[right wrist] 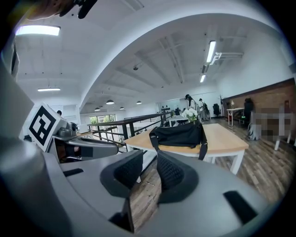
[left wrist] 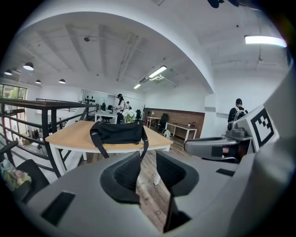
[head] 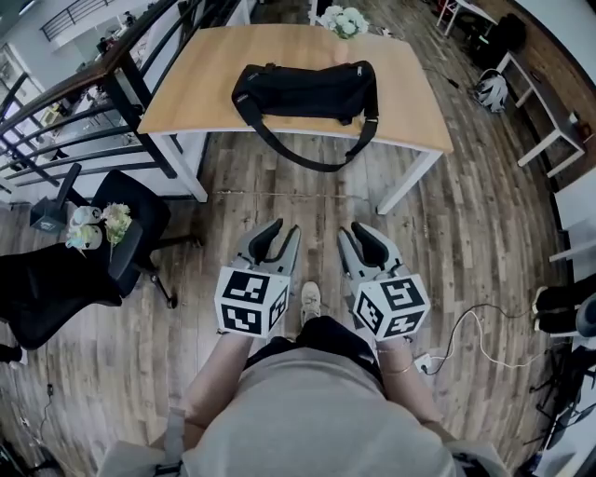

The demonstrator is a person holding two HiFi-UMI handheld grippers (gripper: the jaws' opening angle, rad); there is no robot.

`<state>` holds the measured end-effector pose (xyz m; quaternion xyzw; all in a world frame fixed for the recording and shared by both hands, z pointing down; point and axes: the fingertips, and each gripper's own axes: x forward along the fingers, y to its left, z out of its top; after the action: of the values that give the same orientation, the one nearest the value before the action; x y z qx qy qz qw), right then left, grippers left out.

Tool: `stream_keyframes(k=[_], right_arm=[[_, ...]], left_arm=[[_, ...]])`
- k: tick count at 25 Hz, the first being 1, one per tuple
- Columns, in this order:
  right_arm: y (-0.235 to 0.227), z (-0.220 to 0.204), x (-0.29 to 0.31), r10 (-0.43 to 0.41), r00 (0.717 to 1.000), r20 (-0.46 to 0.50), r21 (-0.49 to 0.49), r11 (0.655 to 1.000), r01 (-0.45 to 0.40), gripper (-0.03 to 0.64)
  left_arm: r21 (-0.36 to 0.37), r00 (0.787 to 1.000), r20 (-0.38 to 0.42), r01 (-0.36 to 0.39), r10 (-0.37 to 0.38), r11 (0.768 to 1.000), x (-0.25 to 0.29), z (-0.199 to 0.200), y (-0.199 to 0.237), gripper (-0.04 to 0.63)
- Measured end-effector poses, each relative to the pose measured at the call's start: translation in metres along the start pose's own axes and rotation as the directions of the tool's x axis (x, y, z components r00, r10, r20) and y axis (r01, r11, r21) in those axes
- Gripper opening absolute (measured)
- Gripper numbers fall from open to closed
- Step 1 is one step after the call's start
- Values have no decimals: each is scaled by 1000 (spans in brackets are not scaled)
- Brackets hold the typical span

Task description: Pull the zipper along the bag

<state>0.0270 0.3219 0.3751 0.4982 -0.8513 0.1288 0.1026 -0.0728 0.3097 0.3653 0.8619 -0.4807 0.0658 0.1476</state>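
A black duffel bag [head: 307, 90] lies on the wooden table [head: 205, 65] ahead of me, its shoulder strap [head: 317, 160] hanging over the table's front edge. The bag [left wrist: 118, 132] shows small and far off in the left gripper view, and the right gripper view likewise has it [right wrist: 178, 135] at a distance. Both grippers hang low above the wood floor, well short of the table. The left gripper [head: 279, 238] is open with nothing between its jaws. The right gripper [head: 358, 240] also stands open and empty. I cannot make out the zipper from here.
A black office chair [head: 56, 279] stands at the left beside a metal railing [head: 84, 84]. White flowers [head: 345, 20] sit at the table's far edge. A white cable [head: 466, 335] lies on the floor at right. People [left wrist: 120, 102] stand far behind the table.
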Motion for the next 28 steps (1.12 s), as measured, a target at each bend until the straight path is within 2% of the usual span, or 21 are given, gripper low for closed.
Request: stream_keyframes(k=[6, 13, 22, 28], right_arm=[[-54, 29, 53, 9, 1000, 1, 5, 1000, -9, 89], [-99, 50, 97, 57, 998, 6, 8, 998, -57, 109], [-121, 46, 124, 99, 994, -37, 41, 994, -98, 115], [-131, 41, 127, 71, 996, -46, 70, 995, -67, 115]], left_arm=[[-3, 999, -17, -35, 35, 999, 69, 23, 24, 100], [-11, 996, -43, -74, 73, 997, 129, 35, 39, 101], [-53, 992, -60, -117, 114, 992, 161, 38, 55, 101], [-59, 992, -84, -104, 99, 993, 173, 33, 61, 101]])
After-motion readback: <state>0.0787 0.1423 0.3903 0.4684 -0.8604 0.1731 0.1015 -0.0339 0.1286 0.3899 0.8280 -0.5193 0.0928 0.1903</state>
